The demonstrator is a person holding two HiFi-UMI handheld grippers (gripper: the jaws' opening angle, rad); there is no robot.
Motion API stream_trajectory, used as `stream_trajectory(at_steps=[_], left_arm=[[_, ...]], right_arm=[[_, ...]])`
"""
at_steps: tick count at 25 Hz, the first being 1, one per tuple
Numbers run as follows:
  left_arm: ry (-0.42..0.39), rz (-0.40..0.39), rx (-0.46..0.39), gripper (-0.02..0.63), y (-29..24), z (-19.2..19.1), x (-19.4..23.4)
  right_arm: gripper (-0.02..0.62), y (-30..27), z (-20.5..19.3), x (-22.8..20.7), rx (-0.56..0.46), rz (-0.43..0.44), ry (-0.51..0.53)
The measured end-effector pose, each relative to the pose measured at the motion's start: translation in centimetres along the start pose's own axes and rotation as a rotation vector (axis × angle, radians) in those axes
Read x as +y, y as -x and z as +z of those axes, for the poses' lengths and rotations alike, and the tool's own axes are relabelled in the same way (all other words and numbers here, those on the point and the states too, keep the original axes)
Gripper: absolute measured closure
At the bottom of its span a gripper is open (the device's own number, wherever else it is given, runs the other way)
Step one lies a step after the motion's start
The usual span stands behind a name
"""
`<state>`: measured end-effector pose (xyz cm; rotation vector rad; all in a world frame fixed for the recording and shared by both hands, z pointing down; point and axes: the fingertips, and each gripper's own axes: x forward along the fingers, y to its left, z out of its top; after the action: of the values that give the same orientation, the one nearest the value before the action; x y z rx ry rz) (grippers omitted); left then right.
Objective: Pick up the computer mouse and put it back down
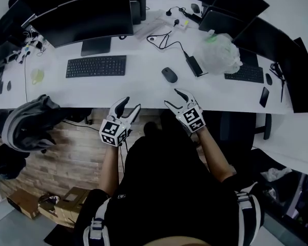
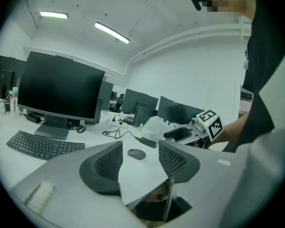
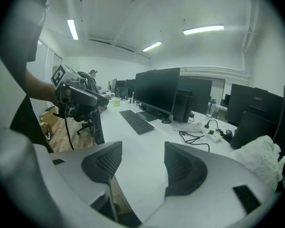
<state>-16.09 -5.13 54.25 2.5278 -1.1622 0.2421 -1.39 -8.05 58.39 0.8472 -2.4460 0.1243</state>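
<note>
The dark computer mouse (image 1: pixel 169 75) lies on the white desk (image 1: pixel 143 88), right of a black keyboard (image 1: pixel 96 66). Both grippers hover at the desk's near edge, short of the mouse. My left gripper (image 1: pixel 131 103) is open and empty, to the mouse's lower left; its own view shows the mouse (image 2: pixel 136 154) beyond the gap between its open jaws (image 2: pixel 140 166). My right gripper (image 1: pixel 171 97) is also open with nothing between its fingers, just in front of the mouse. The right gripper view shows only bare desk between its jaws (image 3: pixel 142 164); the mouse is out of that view.
A large monitor (image 1: pixel 82 18) stands behind the keyboard. A crumpled plastic bag (image 1: pixel 218 53), a black cable with adapter (image 1: pixel 191 60) and a second keyboard (image 1: pixel 245 74) lie right of the mouse. A chair with a grey jacket (image 1: pixel 31 122) stands at the left.
</note>
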Motion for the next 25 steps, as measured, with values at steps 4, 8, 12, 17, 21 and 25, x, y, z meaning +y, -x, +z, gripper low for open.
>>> stream_trajectory(at_steps=[4, 8, 12, 17, 21, 25], left_arm=[[0.014, 0.035, 0.006, 0.382, -0.1, -0.4, 1.0], [0.02, 0.052, 0.014, 0.382, -0.6, -0.3, 1.1], [0.02, 0.057, 0.035, 0.382, -1.4, 0.0, 1.5], [0.013, 0.062, 0.057, 0.382, -2.8, 0.3, 1.8], [0.012, 0.056, 0.071, 0.382, -4.3, 0.5, 1.8], [0.006, 0.049, 0.086, 0.382, -5.4, 0.7, 1.8]], right_arm=[[0.316, -1.1, 0.7, -0.6, -0.012, 0.013, 0.016], [0.318, -2.0, 0.2, -1.0, 0.0, 0.032, 0.007], [0.318, -3.2, 0.6, -1.9, -0.004, 0.046, 0.001], [0.322, -4.3, 0.8, -3.1, -0.01, 0.051, -0.008], [0.323, -5.1, 0.2, -4.1, -0.001, 0.059, -0.025], [0.324, -6.0, 0.2, -5.4, -0.013, 0.056, -0.06]])
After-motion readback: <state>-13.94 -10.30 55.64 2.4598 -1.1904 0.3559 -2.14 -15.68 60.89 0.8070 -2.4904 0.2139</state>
